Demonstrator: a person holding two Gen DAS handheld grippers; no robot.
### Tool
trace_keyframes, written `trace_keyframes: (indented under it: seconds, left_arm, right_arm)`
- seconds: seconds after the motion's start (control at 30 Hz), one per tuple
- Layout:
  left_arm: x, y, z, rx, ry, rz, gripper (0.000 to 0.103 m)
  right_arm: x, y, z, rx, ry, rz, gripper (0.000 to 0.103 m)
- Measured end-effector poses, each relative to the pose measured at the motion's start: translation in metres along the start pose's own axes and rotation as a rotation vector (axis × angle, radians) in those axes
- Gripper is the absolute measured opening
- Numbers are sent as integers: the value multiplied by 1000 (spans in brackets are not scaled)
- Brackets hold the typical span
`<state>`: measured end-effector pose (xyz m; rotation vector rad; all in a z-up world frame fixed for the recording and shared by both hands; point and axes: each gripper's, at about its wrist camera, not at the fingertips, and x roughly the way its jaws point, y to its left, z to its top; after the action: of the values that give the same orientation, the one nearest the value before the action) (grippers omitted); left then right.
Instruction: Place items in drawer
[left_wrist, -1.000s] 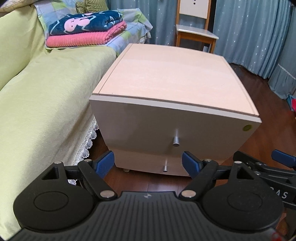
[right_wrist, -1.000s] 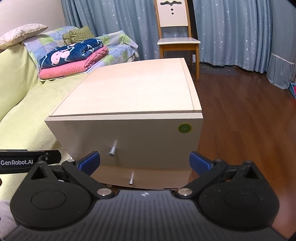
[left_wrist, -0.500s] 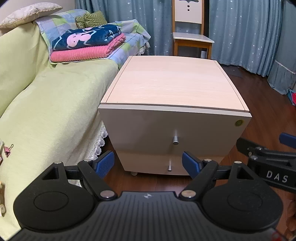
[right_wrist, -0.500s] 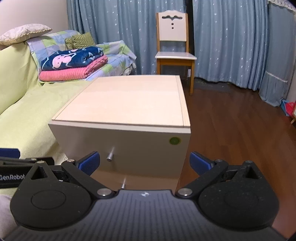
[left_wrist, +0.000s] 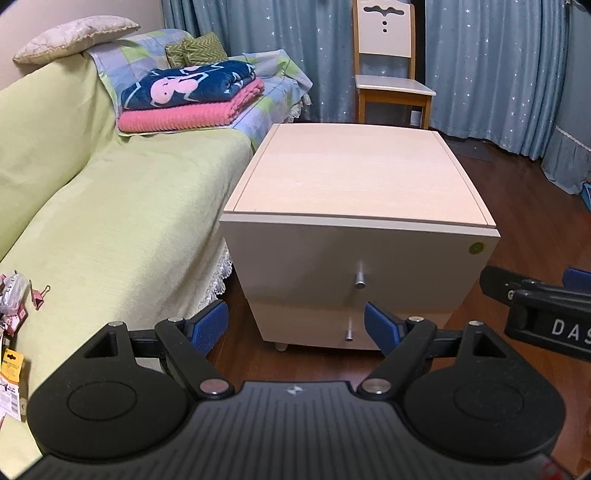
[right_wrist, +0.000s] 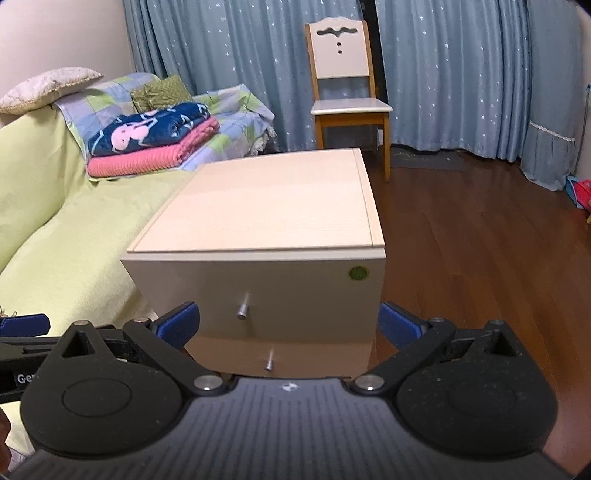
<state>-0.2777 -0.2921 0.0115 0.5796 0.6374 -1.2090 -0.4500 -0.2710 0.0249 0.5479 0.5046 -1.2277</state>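
A pale wooden cabinet (left_wrist: 354, 177) (right_wrist: 266, 206) stands on the floor beside the sofa, both drawers shut. The upper drawer has a metal knob (left_wrist: 360, 280) (right_wrist: 243, 310); the lower drawer knob (left_wrist: 348, 330) (right_wrist: 269, 362) sits below it. My left gripper (left_wrist: 295, 325) is open and holds nothing, some way in front of the cabinet. My right gripper (right_wrist: 288, 325) is open too, nothing between its blue pads, level with the upper drawer front. Small items, pink binder clips (left_wrist: 38, 295) and packets (left_wrist: 11, 365), lie on the sofa's near left edge.
A green-covered sofa (left_wrist: 110, 221) runs along the left, with folded blankets (left_wrist: 188, 96) (right_wrist: 147, 140) at its far end. A wooden chair (left_wrist: 391, 74) (right_wrist: 347, 92) stands before blue curtains. Dark wood floor (right_wrist: 480, 240) lies to the right of the cabinet.
Both grippers have drawn back and risen from the cabinet, which now looks smaller and farther. The small items on the sofa have come into the left wrist view. Both grippers stay open.
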Motion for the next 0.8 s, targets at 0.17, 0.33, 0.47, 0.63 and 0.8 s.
trace_keyframes:
  seconds: [0.17,0.33,0.47,0.63,0.8]
  left_arm:
    - [-2,-3,-5,17,5,-6,83]
    - [5,-2,-8,16,26,-3,83]
    - [11,2,-8,8,42,-1,83]
    - [19,7,-7,2,56,-7,83]
    - [30,3,-3,17,71,-20,83]
  right_arm:
    - [2,-1,-6,15,42,-12,102]
    - [11,2,-13,14,71,-17,102]
    - [19,7,-14,3,86,-22,102]
    - [27,11,-12,-1,98,-31,102]
    - [36,6,-9,11,101,-66,102]
